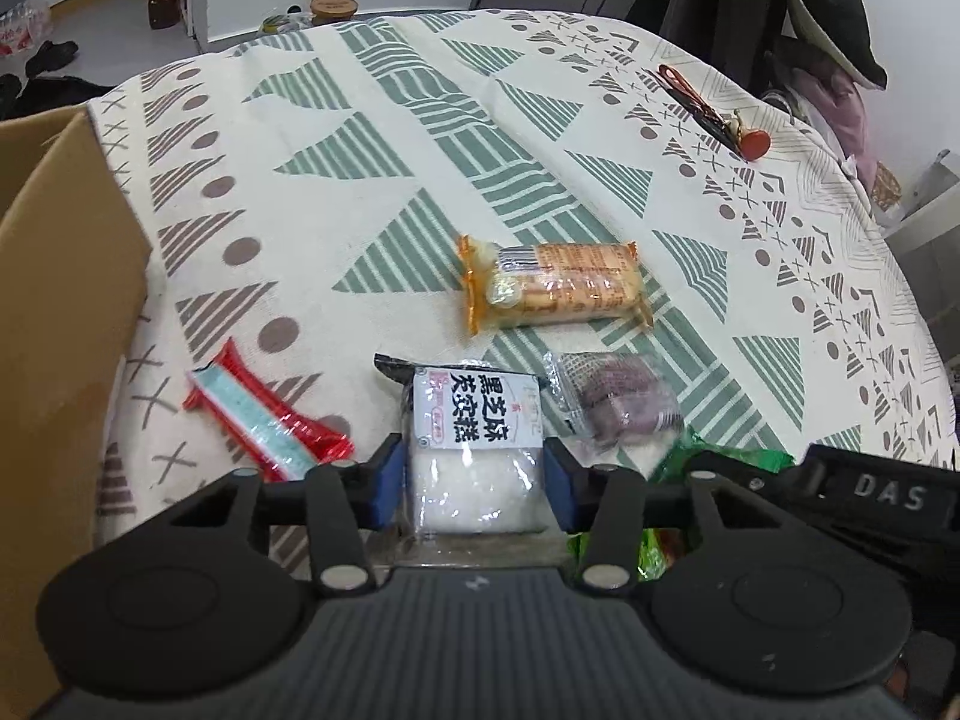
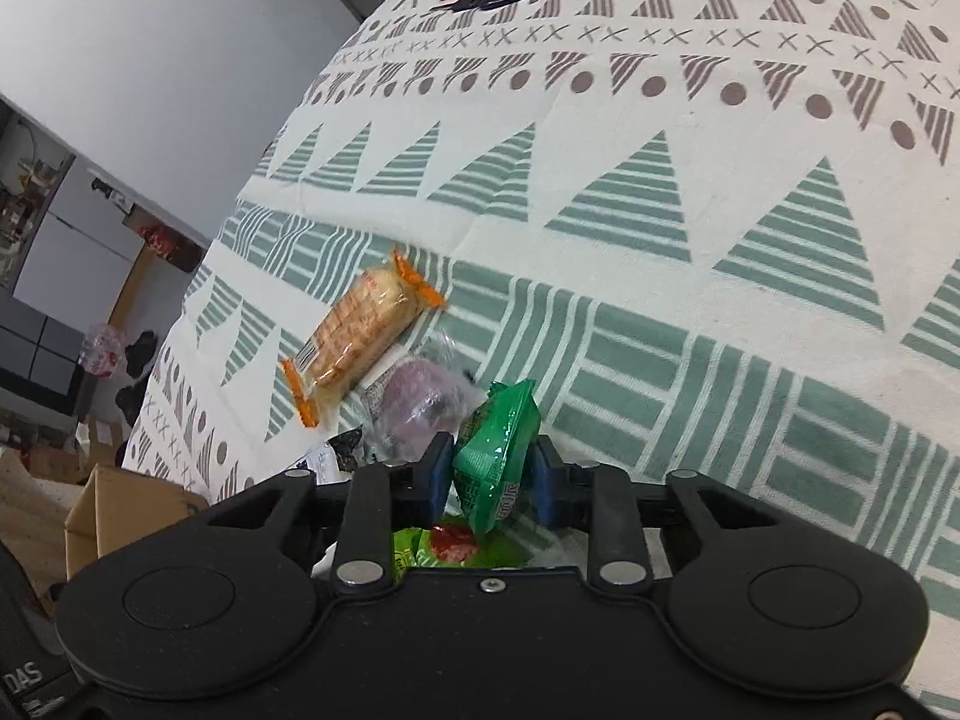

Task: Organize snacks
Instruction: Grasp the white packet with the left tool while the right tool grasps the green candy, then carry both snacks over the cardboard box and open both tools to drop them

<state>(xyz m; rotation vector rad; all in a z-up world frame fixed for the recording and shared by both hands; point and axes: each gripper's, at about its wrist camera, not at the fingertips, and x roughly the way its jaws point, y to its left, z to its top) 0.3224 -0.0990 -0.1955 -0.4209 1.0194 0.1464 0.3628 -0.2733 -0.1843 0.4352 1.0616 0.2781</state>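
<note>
Both tools were loaded near the table's (image 1: pixel 540 120) front edge: the left gripper (image 1: pixel 474 480) clamped the white cake packet (image 1: pixel 477 450); the right gripper (image 2: pixel 492 474) pinched a green packet (image 2: pixel 495 456); the orange biscuit pack (image 1: pixel 558 285), red bar (image 1: pixel 264 420) and purple snack (image 1: pixel 618 396) awaited the cardboard box (image 1: pixel 60 300).

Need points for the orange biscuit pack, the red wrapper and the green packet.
orange biscuit pack (image 1: pixel 558 285), left wrist view, middle of the clear wrap.
red wrapper (image 1: pixel 264 420), left wrist view, its pale centre strip.
green packet (image 2: pixel 498 456), right wrist view, face between the pads.
</note>
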